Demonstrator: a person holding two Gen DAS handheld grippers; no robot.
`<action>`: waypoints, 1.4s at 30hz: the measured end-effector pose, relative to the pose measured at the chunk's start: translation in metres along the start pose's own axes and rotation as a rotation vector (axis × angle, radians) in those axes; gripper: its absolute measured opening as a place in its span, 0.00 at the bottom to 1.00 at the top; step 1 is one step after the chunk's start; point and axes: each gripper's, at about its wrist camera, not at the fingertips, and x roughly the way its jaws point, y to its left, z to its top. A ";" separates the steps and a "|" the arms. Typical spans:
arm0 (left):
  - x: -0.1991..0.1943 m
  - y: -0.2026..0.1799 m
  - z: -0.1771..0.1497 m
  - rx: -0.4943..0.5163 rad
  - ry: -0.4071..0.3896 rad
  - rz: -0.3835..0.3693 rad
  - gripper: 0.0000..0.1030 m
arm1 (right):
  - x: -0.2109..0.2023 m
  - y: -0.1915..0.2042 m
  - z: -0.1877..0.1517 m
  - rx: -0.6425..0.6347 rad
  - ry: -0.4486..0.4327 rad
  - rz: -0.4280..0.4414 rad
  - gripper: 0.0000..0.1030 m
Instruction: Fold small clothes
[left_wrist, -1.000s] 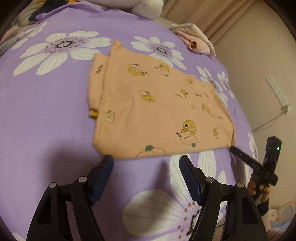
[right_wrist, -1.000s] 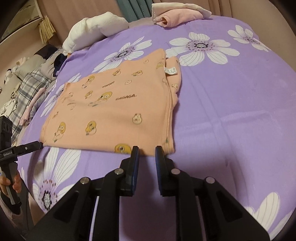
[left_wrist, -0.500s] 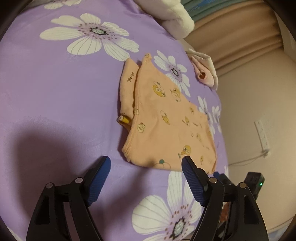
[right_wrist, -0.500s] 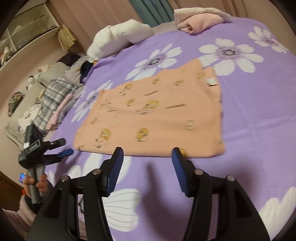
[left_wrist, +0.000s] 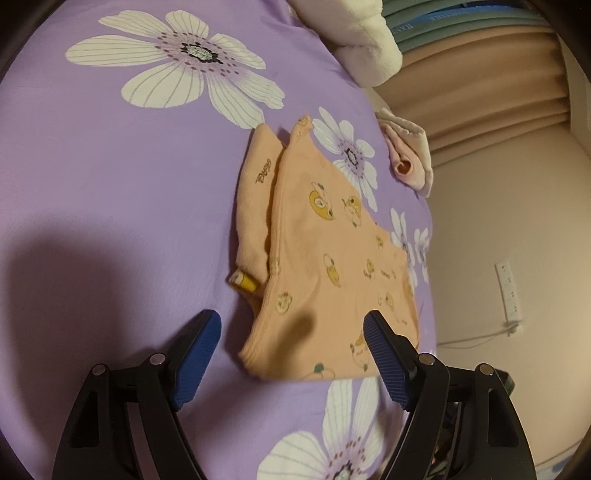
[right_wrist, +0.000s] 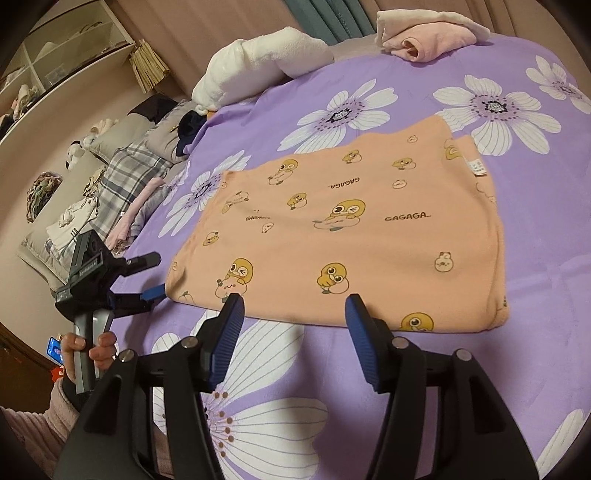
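A folded orange garment (right_wrist: 351, 229) with yellow duck prints lies flat on the purple flowered bedspread (right_wrist: 535, 258). My right gripper (right_wrist: 295, 299) is open at the middle of the garment's front edge, and nothing is pinched between its blue pads. In the left wrist view the same garment (left_wrist: 325, 258) runs away from me, its near corner lying between the wide-open fingers of my left gripper (left_wrist: 291, 317). The right wrist view shows the left gripper (right_wrist: 155, 277) at the garment's left corner, held by a person's hand (right_wrist: 88, 350).
Folded pink and white clothes (right_wrist: 424, 40) sit at the bed's far edge, beside a white towel roll (right_wrist: 258, 62). A heap of plaid and pale clothes (right_wrist: 122, 184) lies along the left side. A wall with a socket strip (left_wrist: 509, 291) borders the bed.
The right gripper's jaws went from nearly shut at the garment's front right corner to open, and it shifted left along the front edge. The left gripper rolled and closed in on the garment's corner.
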 end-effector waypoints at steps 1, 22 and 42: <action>0.002 0.000 0.002 -0.001 0.001 -0.003 0.77 | 0.001 0.000 0.001 0.000 0.001 0.000 0.56; 0.036 -0.013 0.030 0.046 0.056 -0.036 0.84 | 0.012 -0.005 0.004 0.011 0.020 0.002 0.56; 0.063 -0.031 0.045 0.080 0.065 -0.014 0.84 | 0.022 -0.004 0.008 0.010 0.020 -0.006 0.56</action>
